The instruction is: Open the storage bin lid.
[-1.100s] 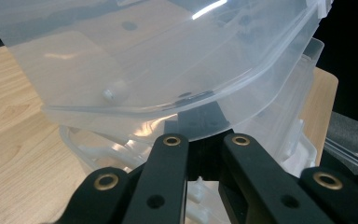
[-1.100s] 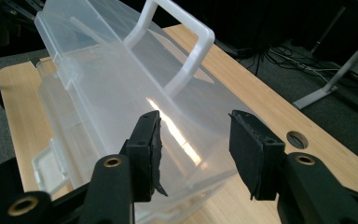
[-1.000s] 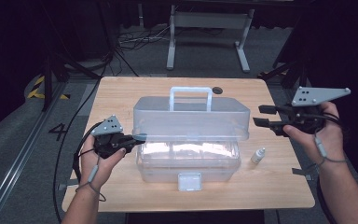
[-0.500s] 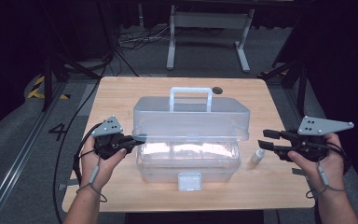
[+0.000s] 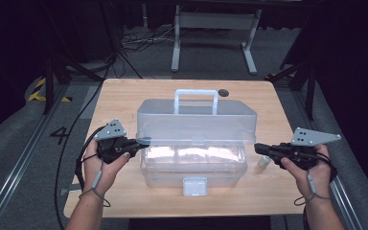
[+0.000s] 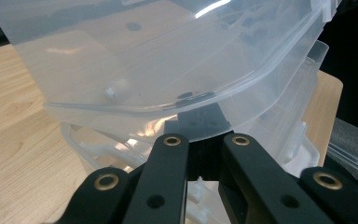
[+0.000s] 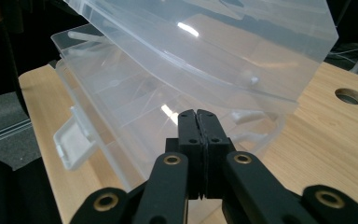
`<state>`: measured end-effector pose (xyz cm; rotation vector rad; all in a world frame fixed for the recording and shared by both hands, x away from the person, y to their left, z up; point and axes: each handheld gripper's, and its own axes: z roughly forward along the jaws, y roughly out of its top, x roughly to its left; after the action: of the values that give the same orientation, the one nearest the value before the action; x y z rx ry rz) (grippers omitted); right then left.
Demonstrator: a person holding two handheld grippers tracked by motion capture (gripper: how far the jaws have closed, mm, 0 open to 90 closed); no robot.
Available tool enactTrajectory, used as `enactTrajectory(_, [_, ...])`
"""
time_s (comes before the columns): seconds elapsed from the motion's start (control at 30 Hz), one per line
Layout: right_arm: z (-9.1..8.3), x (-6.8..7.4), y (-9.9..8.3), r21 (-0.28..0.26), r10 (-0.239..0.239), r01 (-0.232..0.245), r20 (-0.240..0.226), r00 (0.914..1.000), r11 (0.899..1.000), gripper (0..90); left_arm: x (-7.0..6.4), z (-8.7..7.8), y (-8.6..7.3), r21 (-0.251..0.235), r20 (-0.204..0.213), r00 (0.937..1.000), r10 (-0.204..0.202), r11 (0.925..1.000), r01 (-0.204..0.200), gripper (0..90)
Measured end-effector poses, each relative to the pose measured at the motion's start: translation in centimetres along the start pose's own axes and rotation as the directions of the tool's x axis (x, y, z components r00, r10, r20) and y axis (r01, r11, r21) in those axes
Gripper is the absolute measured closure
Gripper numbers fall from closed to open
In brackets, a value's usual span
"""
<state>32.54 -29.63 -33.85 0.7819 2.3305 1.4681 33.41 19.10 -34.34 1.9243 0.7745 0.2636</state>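
The left gripper [image 5: 141, 142] pinches the left edge of the raised lid [image 5: 196, 122] of the clear box [image 5: 194, 165] mid-desk; hold it steady. The right gripper [image 5: 258, 148], jaws pressed together and empty, should reach the small bottle [image 5: 264, 161] beside it

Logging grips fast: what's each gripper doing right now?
Left gripper: shut on the box lid.
Right gripper: shut, holding nothing.

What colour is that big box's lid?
The lid is clear, frosted plastic, unpatterned; the high view shows it best.
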Motion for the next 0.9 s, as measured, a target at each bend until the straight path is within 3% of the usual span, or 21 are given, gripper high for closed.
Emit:
enactTrajectory(0.27, [1.6, 0.0, -0.1, -0.048, 0.001, -0.001, 0.000, 1.0000, 0.999, 90.0, 0.0, 0.0, 0.1, -0.013, -0.013, 0.9999, 0.000, 0.9999, 0.000, 90.0])
enactTrajectory(0.7, [1.8, -0.5, 0.5, -0.105, 0.003, 0.000, 0.034, 0.9994, 0.995, 90.0, 0.4, 0.1, 1.1, -0.039, -0.030, 0.9996, -0.001, 0.9992, 0.000, 89.9])
enactTrajectory(0.9, [2.0, -0.9, 0.9, -0.137, 0.009, -0.003, 0.040, 0.9991, 0.991, 89.7, 0.5, 0.2, 1.9, -0.052, -0.063, 0.9980, -0.004, 0.9987, 0.001, 89.8])
